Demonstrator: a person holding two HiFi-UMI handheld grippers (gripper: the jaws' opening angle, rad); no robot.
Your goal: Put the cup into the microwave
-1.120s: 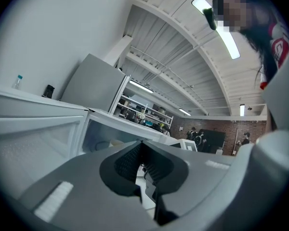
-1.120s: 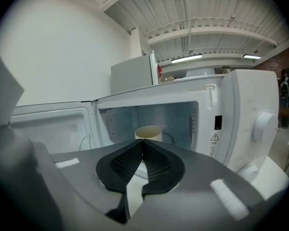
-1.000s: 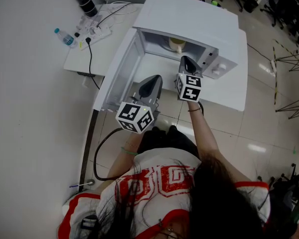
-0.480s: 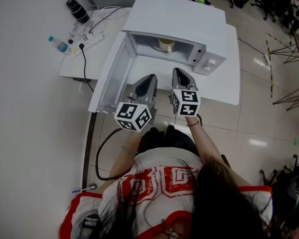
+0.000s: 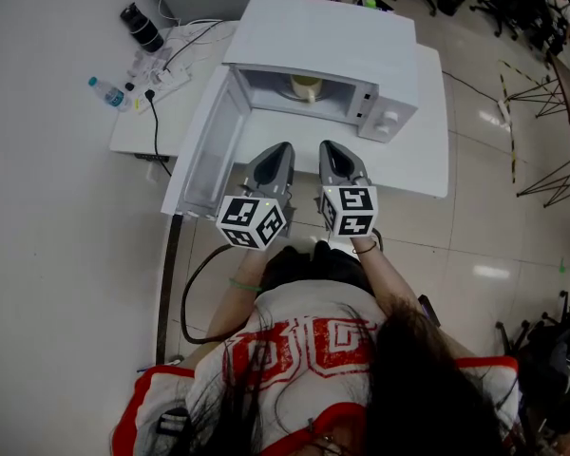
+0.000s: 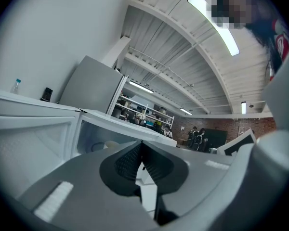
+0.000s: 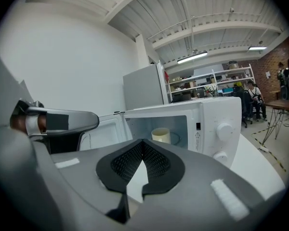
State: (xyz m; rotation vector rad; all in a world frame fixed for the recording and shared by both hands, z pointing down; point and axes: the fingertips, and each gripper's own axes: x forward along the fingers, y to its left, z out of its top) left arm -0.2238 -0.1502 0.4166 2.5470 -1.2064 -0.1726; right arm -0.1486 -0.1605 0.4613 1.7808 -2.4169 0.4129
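A cream cup [image 5: 304,87] [image 7: 161,135] stands upright inside the white microwave [image 5: 332,41] [image 7: 216,124], on its glass turntable. The microwave door [image 5: 204,145] [image 6: 29,134] hangs wide open to the left. Both grippers are held side by side in front of the opening, outside the oven. My left gripper [image 5: 278,150] [image 6: 141,143] is shut with nothing in it. My right gripper [image 5: 331,149] [image 7: 143,142] is shut and empty too, a good way short of the cup.
The microwave sits on a white table [image 5: 427,150]. At the far left of the table lie a power strip with cables [image 5: 166,76], a water bottle [image 5: 107,93] and a dark cylinder [image 5: 141,27]. Office chairs and a tripod stand on the tiled floor to the right.
My right gripper has drawn back out of the microwave toward the person, leaving the cup inside. It now sits level with the left gripper, which has stayed put.
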